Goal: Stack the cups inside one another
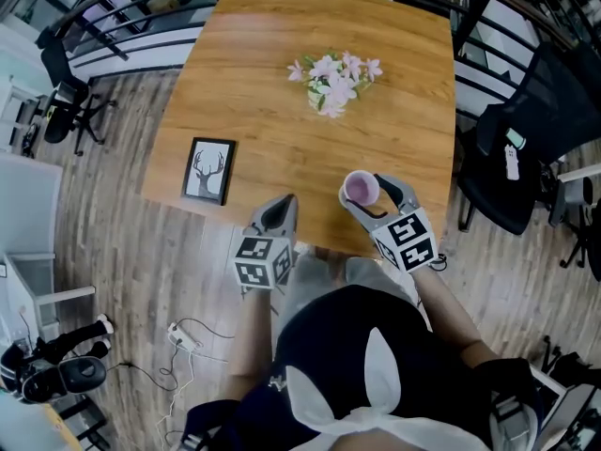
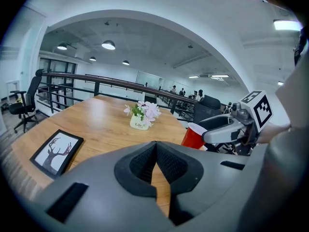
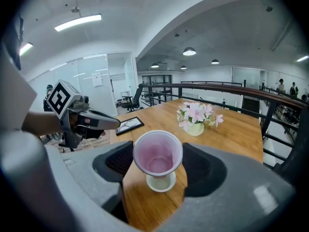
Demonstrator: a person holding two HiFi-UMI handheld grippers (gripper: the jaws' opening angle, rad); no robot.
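A flower pot [image 1: 331,85] and a framed deer picture [image 1: 208,170] sit apart on the bench [image 1: 272,45]. The right gripper's [image 3: 158,164] wide jaws clamp the red cup [image 1: 360,190]; the left gripper's [image 2: 156,164] jaws are pressed together.

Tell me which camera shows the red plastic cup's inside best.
The right gripper view: the red plastic cup is close, mouth facing the camera. The head view shows it small from above; the left gripper view, only its red outside.

Counter [image 1: 282,130]: bare wood open across the middle and upper left of the head view. Obstacles: flower pot [image 1: 331,97], upper centre; picture frame [image 1: 208,170], flat at left edge; cup [image 1: 361,190] gripped by the right hand-held gripper [image 1: 364,186], lower right edge. Black chair [image 1: 512,167] beside the right side.
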